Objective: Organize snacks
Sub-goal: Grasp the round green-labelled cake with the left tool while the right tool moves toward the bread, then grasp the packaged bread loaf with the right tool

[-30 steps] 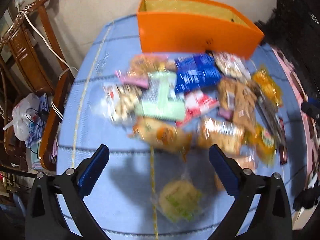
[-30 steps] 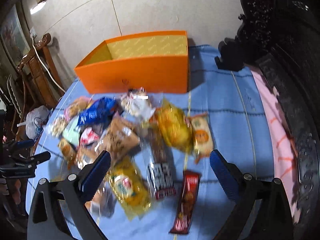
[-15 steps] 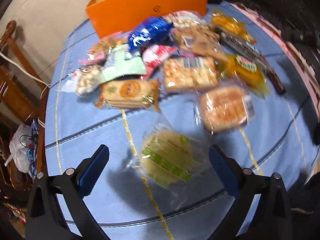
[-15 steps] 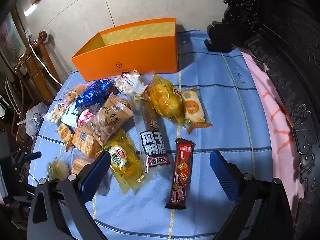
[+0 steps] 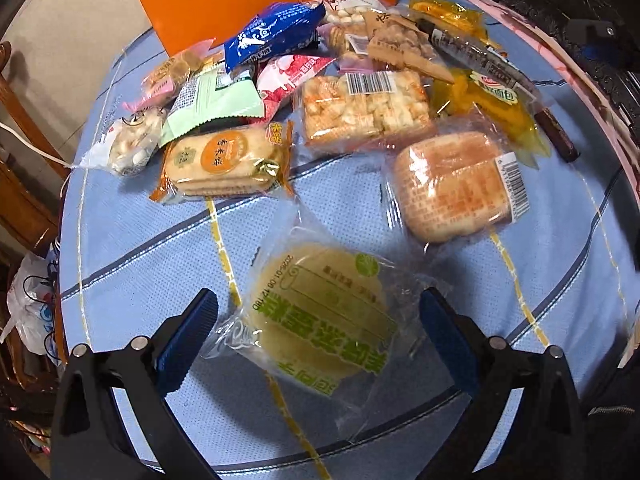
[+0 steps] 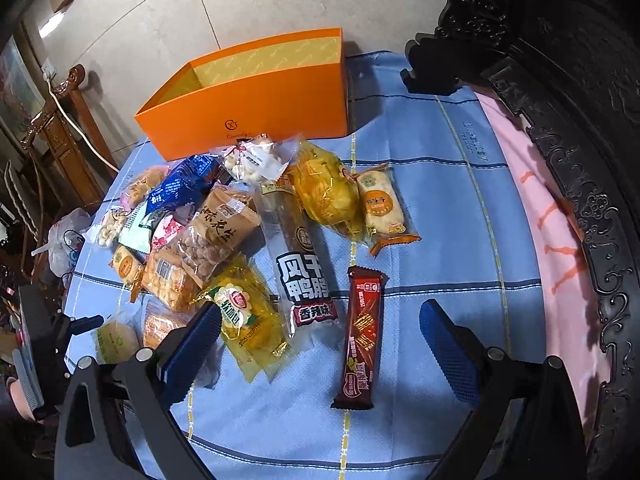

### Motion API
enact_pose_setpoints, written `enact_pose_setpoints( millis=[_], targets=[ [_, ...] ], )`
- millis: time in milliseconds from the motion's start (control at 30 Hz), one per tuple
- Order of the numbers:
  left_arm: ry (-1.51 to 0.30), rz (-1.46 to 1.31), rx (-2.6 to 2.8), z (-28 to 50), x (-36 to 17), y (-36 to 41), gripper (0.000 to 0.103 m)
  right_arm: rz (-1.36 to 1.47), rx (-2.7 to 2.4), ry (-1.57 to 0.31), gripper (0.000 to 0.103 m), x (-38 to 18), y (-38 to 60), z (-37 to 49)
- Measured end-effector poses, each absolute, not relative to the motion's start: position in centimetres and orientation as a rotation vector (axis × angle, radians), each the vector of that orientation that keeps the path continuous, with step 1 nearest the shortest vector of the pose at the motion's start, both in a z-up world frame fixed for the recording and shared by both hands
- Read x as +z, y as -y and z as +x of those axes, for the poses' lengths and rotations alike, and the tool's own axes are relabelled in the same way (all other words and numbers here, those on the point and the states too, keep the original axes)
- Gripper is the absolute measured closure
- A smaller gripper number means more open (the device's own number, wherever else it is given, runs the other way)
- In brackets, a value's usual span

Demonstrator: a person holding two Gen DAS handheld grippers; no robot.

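Blue tablecloth (image 6: 440,184), chocolate bar (image 6: 360,336) lengthwise toward orange box (image 6: 256,108)

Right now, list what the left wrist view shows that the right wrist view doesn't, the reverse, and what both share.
Only the left wrist view shows the open left gripper straddling the round green-print pastry, and the flat bread pack's barcode.

Only the right wrist view shows the orange box's empty yellow interior, the dark carved furniture, and the open right gripper over the brown chocolate bar.

Both show the blue snack bag, the orange-labelled biscuit pack and the blue tablecloth.
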State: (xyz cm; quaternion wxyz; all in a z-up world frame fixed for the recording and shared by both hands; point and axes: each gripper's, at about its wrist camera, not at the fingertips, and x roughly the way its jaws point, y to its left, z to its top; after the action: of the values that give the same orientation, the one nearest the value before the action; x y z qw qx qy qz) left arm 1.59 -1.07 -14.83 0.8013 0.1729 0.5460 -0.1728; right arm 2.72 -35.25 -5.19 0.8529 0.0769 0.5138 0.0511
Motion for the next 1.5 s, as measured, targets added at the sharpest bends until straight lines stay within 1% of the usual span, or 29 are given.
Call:
enact_pose_setpoints(
  millis=[33,67,100,133,200,267,500,600,633,800,1000,1200,1500],
  targets=[
    [-1.176,0.349,-0.378,1.6,-14.7,0.9,0.014,0.164,0.106,-1.083,0.003,-5.2,35.3,2.7],
    [-1.176,0.331,-0.394,1.6,-14.5,0.6,0.025,0.166,0.105,-1.086,0.003,-5.3,35.3,2.8],
    [-1.168,0.335,-0.394,1.4,-14.2,0.6,0.032,0.169,0.105,-1.088,0.003,-5.3,35.3,2.8],
    [-1.163,0.343,-0.396,1.2,-13.9,0.5,0.034,0.171,0.108,-1.089,0.003,-5.4,35.2,2.8],
    [-1.154,0.341,-0.395,0.9,-13.3,0.3,0.043,0.169,0.128,-1.098,0.003,-5.5,34.8,2.8],
    [-1.162,0.321,-0.389,0.6,-12.9,-0.3,0.045,0.143,0.168,-1.109,0.003,-5.7,34.1,2.6],
    [-1.169,0.259,-0.333,0.5,-12.0,-2.0,0.047,0.189,0.100,-1.201,0.003,-8.2,36.4,2.0],
    [-1.153,0.229,-0.328,0.5,-11.1,-2.4,0.047,0.176,0.108,-1.205,0.003,-8.2,36.3,1.8],
    [-1.148,0.220,-0.323,0.6,-10.7,-2.5,0.047,0.172,0.198,-1.187,0.003,-7.6,35.1,1.4],
    [-1.134,0.187,-0.316,1.2,-9.5,-3.0,0.047,-0.062,0.475,-1.133,0.003,-6.4,27.5,-0.1],
    [-1.140,0.164,-0.310,1.4,-9.0,-3.3,0.047,-0.158,0.601,-1.132,0.003,-7.6,21.6,-0.4],
    [-1.149,0.131,-0.280,1.4,-9.2,-4.7,0.047,-0.283,0.656,-1.120,0.003,-8.4,18.8,-0.2],
    [-1.167,0.091,-0.250,1.8,-9.8,-5.7,0.046,-0.450,0.688,-1.151,0.004,-11.2,16.1,0.8]
  ],
)
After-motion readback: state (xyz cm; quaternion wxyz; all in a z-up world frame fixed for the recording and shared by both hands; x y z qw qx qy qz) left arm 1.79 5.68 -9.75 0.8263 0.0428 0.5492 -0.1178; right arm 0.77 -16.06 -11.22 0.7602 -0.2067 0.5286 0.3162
